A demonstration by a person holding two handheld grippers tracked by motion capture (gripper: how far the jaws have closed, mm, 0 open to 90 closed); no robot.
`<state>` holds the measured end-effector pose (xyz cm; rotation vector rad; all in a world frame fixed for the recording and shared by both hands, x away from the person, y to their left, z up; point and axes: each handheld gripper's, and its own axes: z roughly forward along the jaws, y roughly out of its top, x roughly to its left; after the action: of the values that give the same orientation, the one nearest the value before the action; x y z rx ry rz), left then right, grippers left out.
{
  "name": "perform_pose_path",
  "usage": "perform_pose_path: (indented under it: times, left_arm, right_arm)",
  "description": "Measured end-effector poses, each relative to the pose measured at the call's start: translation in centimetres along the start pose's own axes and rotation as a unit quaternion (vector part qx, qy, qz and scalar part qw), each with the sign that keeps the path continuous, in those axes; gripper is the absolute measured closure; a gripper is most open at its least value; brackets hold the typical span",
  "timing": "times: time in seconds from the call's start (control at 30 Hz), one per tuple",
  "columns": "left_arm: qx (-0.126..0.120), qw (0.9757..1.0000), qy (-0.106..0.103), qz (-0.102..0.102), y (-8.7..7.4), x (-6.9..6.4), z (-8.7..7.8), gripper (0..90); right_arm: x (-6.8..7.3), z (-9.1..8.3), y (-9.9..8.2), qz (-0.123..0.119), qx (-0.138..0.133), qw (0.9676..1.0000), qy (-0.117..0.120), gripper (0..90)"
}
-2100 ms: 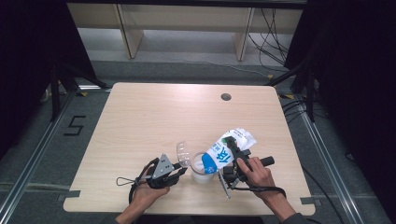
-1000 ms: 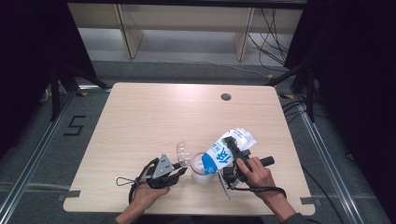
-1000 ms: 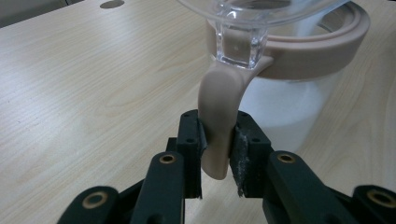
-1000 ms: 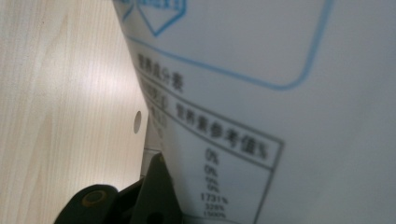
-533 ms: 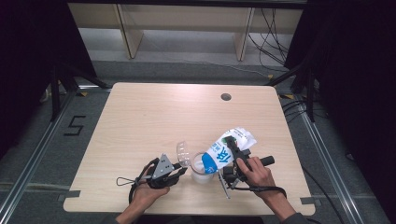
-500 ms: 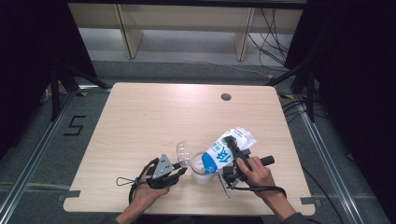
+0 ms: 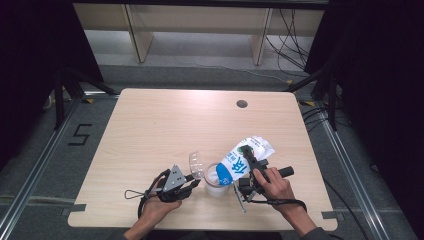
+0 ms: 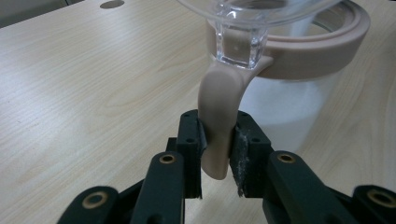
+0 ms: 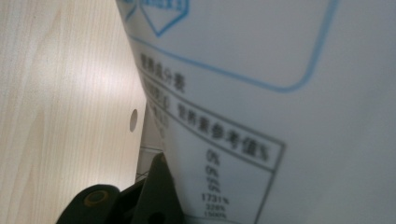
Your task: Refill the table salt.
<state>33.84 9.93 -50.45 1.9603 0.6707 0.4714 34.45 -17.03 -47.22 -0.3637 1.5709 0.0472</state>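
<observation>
Light wooden table (image 7: 165,125) on grey floor (image 7: 45,150); dark surroundings.

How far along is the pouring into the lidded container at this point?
Done: the clear lid is flipped open, and the left hand-held gripper is shut on the container's beige handle. In hand: the right hand-held gripper tilts the white-and-blue bag over the container. Left: finishing the pour and closing the lid; the frames do not show any contents falling.

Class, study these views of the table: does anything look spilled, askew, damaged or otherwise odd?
Nothing looks spilled or damaged. The white-and-blue bag lies steeply tilted, its lower end over the clear container, held by the right tongs; that looks deliberate. The left tongs clamp the container's beige handle.
</observation>
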Motion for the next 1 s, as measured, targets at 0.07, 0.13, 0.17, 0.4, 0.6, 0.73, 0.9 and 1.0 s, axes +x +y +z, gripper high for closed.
perform_pose_path:
  times: [0.07, 0.13, 0.17, 0.4, 0.6, 0.73, 0.9, 1.0]
  left_arm:
    - [0.0, 1.0, 0.0, 0.001, 0.0, 0.01, 0.0, 74.3]
    - [0.0, 1.0, -0.001, 0.001, 0.0, 0.03, -0.01, 74.3]
    - [0.0, 1.0, -0.001, 0.001, 0.0, 0.02, -0.01, 74.2]
    - [0.0, 1.0, 0.0, 0.001, 0.0, 0.01, -0.01, 74.3]
    - [0.0, 1.0, 0.0, 0.001, 0.0, 0.0, 0.0, 74.3]
    - [0.0, 1.0, -0.001, 0.001, 0.01, 0.01, 0.0, 74.3]
    - [0.0, 1.0, -0.001, 0.001, 0.01, 0.03, -0.01, 74.1]
    - [-0.001, 1.0, -0.002, 0.001, 0.03, 0.02, -0.02, 73.8]
  right_arm:
    - [0.2, 0.05, -0.05, 0.008, -0.005, 0.9999, -0.01, 75.1]
    - [0.22, 0.05, -0.02, 0.007, -0.008, 0.9998, -0.016, 75.1]
    - [0.19, 0.02, -0.03, 0.0, -0.005, 0.9999, -0.012, 75.2]
    - [-0.23, 0.08, -0.03, -0.025, -0.011, 0.9996, -0.009, 75.6]
    - [-0.15, 0.03, 0.0, -0.018, -0.007, 0.9998, -0.008, 75.8]
    - [0.24, -0.1, -0.02, 0.01, 0.003, 0.9999, -0.004, 76.0]
    - [0.37, 0.05, 0.03, 0.015, -0.008, 0.9998, -0.01, 76.4]
    - [0.07, 0.11, 0.07, -0.001, -0.015, 0.9997, -0.017, 76.8]
